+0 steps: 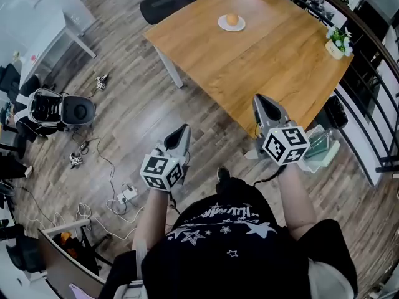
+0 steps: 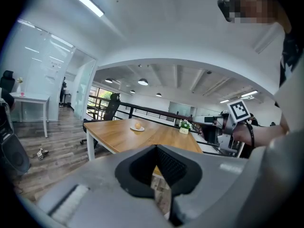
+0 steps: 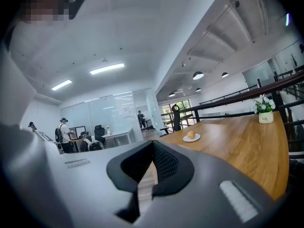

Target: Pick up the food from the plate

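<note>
**Well short of the table, both jaws shut**

Right now the person is standing on the wooden floor (image 1: pixel 124 123) off the near edge of the table (image 1: pixel 268 61), holding both tools close to the body. The left gripper (image 1: pixel 182 134) is hanging over the floor with its jaws pressed together and nothing between them. The right gripper (image 1: pixel 262 104) is reaching just over the table's near edge, its jaws likewise closed and empty.

The food (image 1: pixel 232 18) is sitting on a small white plate (image 1: pixel 222 25) toward the far side of the table, well apart from both grippers. A potted plant (image 1: pixel 338 42) is standing at the far right corner, clear of the plate.

The food is looking like a single small round piece, orange-tan. Whether it is a bun or a fruit is not readable at this range. It is probably light, and a round surface is likely to roll or squirt out of a narrow pinch. The jaws are needing to open wide first, then close gently across its widest middle from either side, so a soft piece is not getting crushed and the light plate is not getting dragged along.
</note>
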Available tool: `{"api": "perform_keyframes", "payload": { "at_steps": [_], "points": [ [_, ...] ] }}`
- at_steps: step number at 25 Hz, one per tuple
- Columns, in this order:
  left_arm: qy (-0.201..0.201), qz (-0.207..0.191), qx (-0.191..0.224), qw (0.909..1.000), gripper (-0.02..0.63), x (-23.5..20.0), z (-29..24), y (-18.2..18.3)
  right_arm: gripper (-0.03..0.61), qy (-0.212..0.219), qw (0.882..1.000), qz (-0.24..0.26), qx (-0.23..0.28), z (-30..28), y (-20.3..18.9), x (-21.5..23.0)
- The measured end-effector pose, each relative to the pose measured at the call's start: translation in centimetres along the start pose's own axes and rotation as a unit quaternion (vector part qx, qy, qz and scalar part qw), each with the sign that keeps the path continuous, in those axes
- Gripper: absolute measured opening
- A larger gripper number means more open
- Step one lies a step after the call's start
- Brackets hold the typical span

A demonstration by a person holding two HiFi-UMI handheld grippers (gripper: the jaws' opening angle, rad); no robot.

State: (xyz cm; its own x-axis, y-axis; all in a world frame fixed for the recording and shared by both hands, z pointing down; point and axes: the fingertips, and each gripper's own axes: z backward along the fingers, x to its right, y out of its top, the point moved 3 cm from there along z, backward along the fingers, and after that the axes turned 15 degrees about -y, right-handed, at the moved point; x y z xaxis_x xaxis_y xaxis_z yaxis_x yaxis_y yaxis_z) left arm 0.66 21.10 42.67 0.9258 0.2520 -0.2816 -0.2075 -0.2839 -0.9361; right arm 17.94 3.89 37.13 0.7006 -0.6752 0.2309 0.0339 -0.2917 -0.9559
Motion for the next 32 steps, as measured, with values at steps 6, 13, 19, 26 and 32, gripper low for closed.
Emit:
{"api": "perform_keyframes", "payload": {
  "at_steps": [6,13,19,26,32],
  "points": [
    [-0.002,-0.005,0.002,1.0000,0.002,-3.4,-5.6,2.6,0.000,-0.004,1.000,0.003,-0.001,-4.9,1.5,3.0],
    [-0.009,-0.008,0.002,0.9999,0.001,-5.8,-10.7,4.4,0.000,-0.019,1.000,-0.009,0.004,-9.2,2.8,6.8],
    [-0.016,-0.005,0.001,0.9999,0.002,-7.6,-12.8,5.7,0.000,-0.031,0.999,-0.020,0.000,-11.3,2.8,8.1],
    [-0.034,-0.016,0.003,0.9993,0.002,-11.7,-15.8,7.4,0.000,-0.055,0.998,-0.018,0.010,-14.3,4.0,8.6],
    [-0.073,-0.018,-0.005,0.9972,0.002,-16.6,-19.8,9.1,0.000,-0.106,0.994,-0.016,0.010,-18.3,4.7,10.0]
  ]
}}
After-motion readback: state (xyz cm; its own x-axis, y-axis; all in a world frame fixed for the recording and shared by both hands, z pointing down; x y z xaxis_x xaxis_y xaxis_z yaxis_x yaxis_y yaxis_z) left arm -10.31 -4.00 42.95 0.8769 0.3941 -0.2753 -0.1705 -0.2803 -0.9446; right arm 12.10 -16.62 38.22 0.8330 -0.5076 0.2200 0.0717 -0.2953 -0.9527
